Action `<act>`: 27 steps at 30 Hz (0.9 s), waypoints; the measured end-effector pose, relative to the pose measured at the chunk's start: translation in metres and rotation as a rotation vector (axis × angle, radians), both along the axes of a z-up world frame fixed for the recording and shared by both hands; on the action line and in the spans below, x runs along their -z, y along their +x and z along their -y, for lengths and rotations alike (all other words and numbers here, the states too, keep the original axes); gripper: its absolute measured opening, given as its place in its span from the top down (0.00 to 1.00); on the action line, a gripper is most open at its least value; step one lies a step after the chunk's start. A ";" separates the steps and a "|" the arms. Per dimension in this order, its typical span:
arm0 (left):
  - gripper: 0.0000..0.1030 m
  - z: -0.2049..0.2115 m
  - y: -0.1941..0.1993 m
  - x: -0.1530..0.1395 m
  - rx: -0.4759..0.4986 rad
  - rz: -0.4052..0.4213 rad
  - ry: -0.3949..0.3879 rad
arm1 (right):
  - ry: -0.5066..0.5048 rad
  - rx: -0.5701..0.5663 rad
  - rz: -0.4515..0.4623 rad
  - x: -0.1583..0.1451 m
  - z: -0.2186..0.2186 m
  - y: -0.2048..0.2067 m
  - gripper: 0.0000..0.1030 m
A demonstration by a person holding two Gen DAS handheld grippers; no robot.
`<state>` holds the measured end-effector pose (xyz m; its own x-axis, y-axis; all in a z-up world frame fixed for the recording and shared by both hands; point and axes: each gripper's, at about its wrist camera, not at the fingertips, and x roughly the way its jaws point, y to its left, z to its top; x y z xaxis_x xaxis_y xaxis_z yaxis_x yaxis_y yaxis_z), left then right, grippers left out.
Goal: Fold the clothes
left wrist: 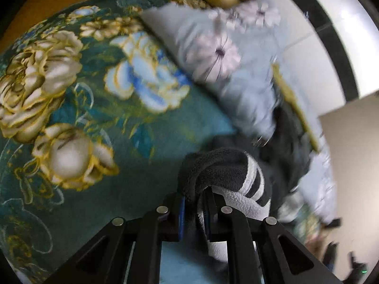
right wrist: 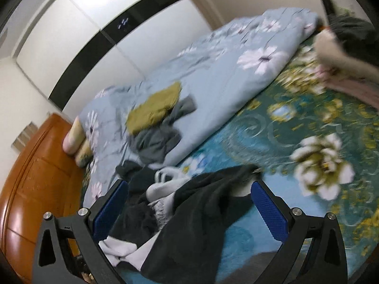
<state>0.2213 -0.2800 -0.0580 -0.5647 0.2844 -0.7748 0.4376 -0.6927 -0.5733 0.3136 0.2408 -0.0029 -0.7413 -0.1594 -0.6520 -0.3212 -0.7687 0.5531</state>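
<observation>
My left gripper (left wrist: 195, 203) is shut on a dark fleece garment with white stripes (left wrist: 220, 165). The garment bunches over its fingertips above the teal floral bedspread (left wrist: 94, 108). In the right wrist view my right gripper (right wrist: 189, 187) stands open with its blue pads (right wrist: 267, 206) wide apart. A black garment (right wrist: 201, 213) lies crumpled on the bed between and below the jaws, and neither pad presses on it. Beside it lies a white and grey piece (right wrist: 161, 189). An olive garment (right wrist: 154, 108) and a grey one (right wrist: 156, 139) rest on the light blue flowered quilt (right wrist: 225, 78).
The quilt (left wrist: 213, 54) is heaped along the far side of the bed, with pillows (right wrist: 75, 135) against the wooden headboard (right wrist: 30, 189). A white and black wardrobe (right wrist: 94, 23) stands behind. A blurred cream and dark bundle (right wrist: 343, 64) sits at the upper right.
</observation>
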 end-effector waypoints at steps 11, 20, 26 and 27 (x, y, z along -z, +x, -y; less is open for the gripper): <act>0.87 0.080 -0.009 0.016 -0.196 0.041 -0.037 | -0.017 -0.208 0.154 0.048 0.038 -0.096 0.00; 0.75 0.058 0.001 0.045 -0.110 0.131 -0.033 | 0.011 -0.285 0.315 0.110 0.054 -0.159 0.00; 0.55 0.047 0.011 0.053 -0.074 0.168 -0.031 | -0.028 -0.245 0.379 0.143 0.063 -0.195 0.26; 0.55 0.044 0.010 0.056 -0.070 0.178 -0.026 | -0.037 -0.247 0.379 0.146 0.065 -0.199 0.29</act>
